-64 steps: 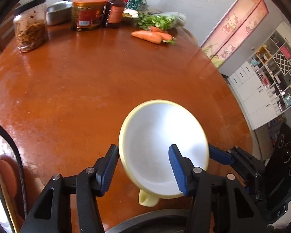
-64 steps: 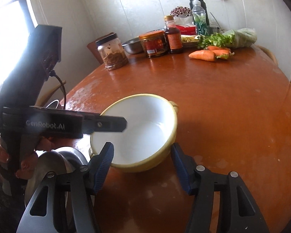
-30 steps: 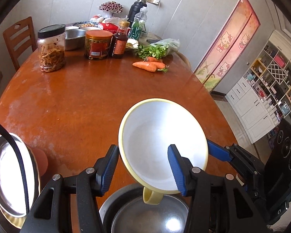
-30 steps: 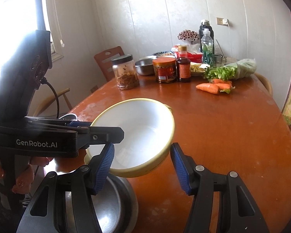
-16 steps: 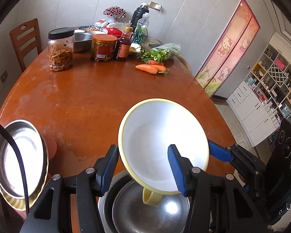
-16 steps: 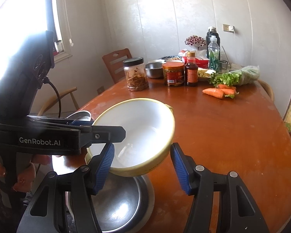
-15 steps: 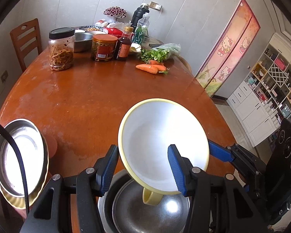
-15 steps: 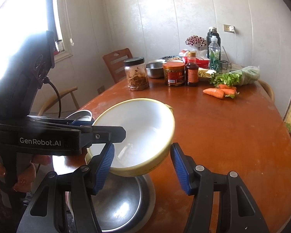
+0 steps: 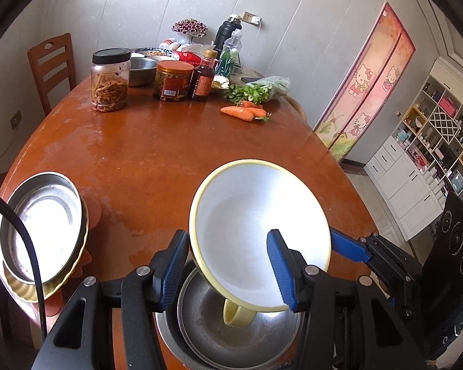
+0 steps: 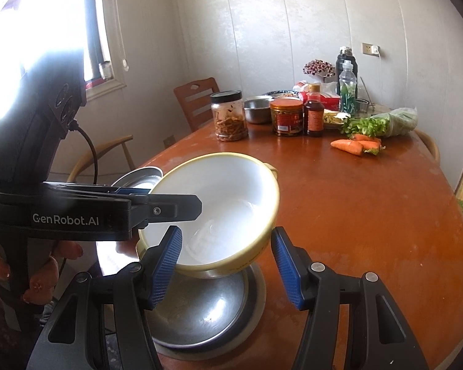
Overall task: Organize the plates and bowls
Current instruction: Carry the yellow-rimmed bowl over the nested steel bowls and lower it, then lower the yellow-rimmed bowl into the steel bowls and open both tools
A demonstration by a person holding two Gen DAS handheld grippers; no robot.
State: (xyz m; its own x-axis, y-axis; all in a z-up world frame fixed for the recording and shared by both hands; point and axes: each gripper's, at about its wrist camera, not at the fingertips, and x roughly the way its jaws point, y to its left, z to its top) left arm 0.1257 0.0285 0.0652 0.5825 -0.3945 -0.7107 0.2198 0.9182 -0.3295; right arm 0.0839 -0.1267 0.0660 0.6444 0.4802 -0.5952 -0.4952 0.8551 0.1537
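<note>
1. Round wooden table [image 9: 176, 154] against a pale panelled wall; jars, bottles, greens and carrots [image 9: 243, 113] crowd its far side.
2. Left gripper [image 9: 228, 265] pinches the rim of the yellow-and-white bowl [image 9: 256, 222], one finger inside and one outside, the bowl tilted above a steel basin [image 9: 231, 336].
3. Right gripper [image 10: 225, 265] has fingers either side of the bowl's opposite rim; contact cannot be confirmed.
4. Steel dishes [image 9: 43, 225] are stacked at the table's left edge, partly cut off by a cable.
5. "GenRobot.AI" is legible on the left gripper; jar labels are unreadable.
</note>
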